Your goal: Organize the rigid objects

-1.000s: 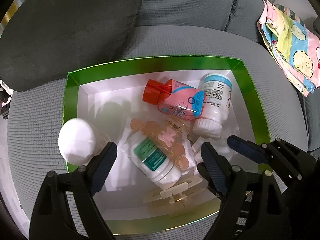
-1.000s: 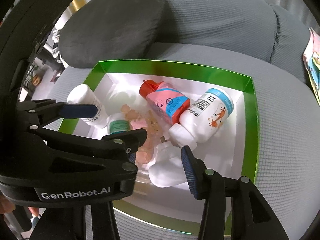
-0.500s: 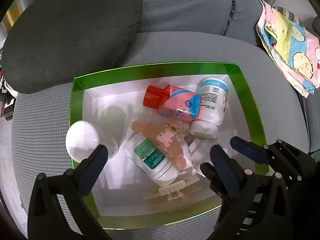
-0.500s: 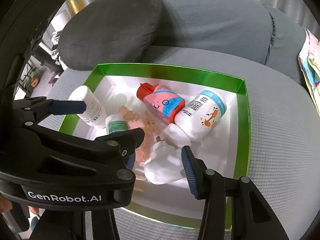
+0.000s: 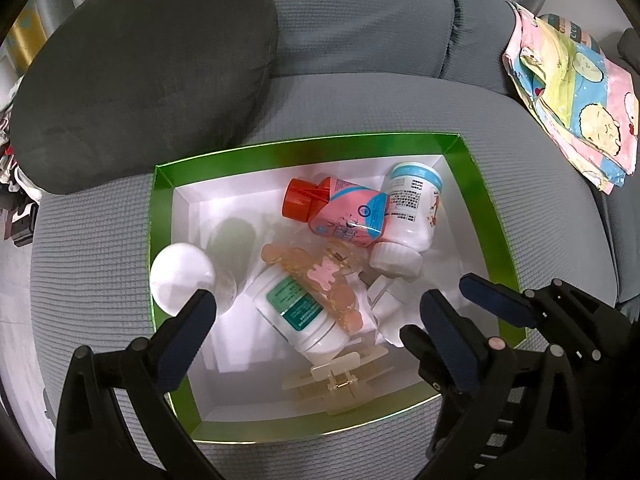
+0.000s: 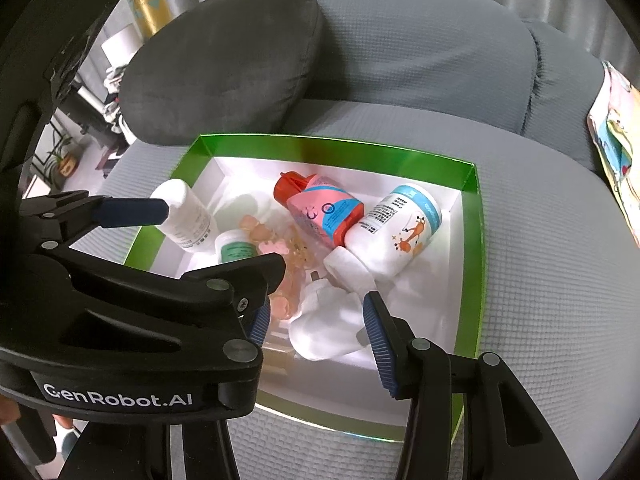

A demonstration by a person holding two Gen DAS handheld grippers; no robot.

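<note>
A green-rimmed white box (image 5: 312, 148) sits on a grey sofa seat. At its left wall stands a white bottle (image 5: 182, 276), upright and free. My left gripper (image 5: 318, 304) hangs open and wide above a lying green-label bottle (image 5: 296, 312) and a pink bear hair clip (image 5: 320, 280). A red-capped pink bottle (image 5: 344, 216), a blue-banded white bottle (image 5: 414, 208) and a cream claw clip (image 5: 340, 380) also lie inside. My right gripper (image 6: 316, 316) hovers partly open over a white plug (image 6: 328, 328) on the box floor, with a gap showing beside its left pad.
A dark grey cushion (image 5: 148, 72) leans on the sofa back just behind the box. A cartoon-print cloth (image 5: 572, 96) lies on the sofa at the far right. Grey seat (image 5: 540, 220) surrounds the box, and room clutter (image 6: 72, 152) shows beyond the sofa's left end.
My left gripper's fingers have spread wider, away from the white bottle, which stays upright at the left wall. The right gripper holds the same spread over the plug.
</note>
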